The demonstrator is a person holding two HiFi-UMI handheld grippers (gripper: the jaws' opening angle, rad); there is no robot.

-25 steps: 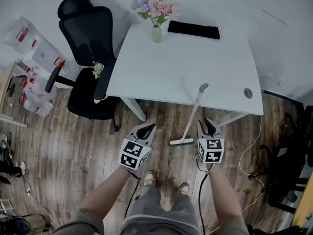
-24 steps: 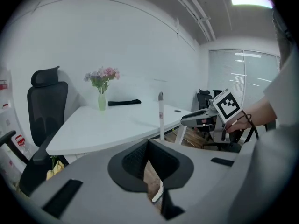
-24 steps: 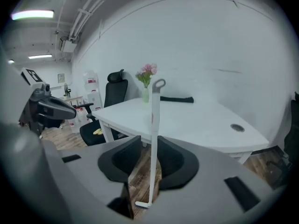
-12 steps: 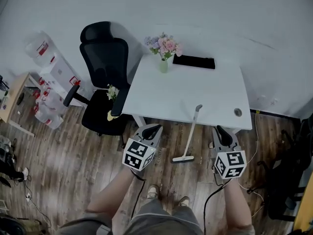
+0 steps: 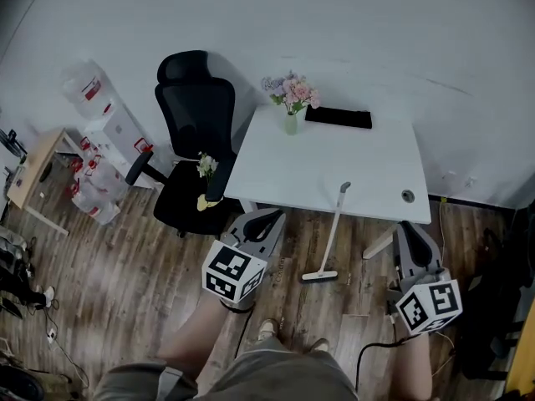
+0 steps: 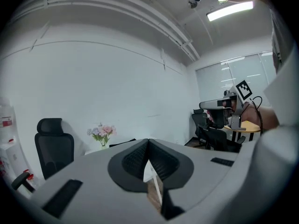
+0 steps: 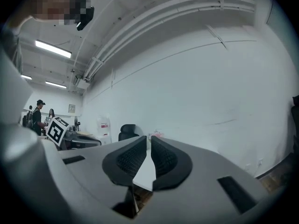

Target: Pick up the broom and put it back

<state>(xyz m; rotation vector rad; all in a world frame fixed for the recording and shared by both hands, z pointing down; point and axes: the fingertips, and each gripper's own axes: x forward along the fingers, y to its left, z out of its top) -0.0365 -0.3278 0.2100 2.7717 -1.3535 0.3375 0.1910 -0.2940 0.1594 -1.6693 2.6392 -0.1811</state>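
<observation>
Left gripper [image 5: 269, 216] closed and empty, right gripper [image 5: 406, 229] narrowed to a slit, its jaws just closing on nothing, both before the white table [image 5: 334, 161], broom [image 5: 332, 236] leaning against the table's front edge between them.

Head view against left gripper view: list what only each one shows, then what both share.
Only the head view: the broom whole, leaning on the table edge with its head on the floor; the person's shoes; the table's cable hole.
Only the left gripper view: the ceiling light, the blinds, and how the left gripper has its jaws closed together with nothing between them.
Both: the chair, the flowers and the table.
</observation>
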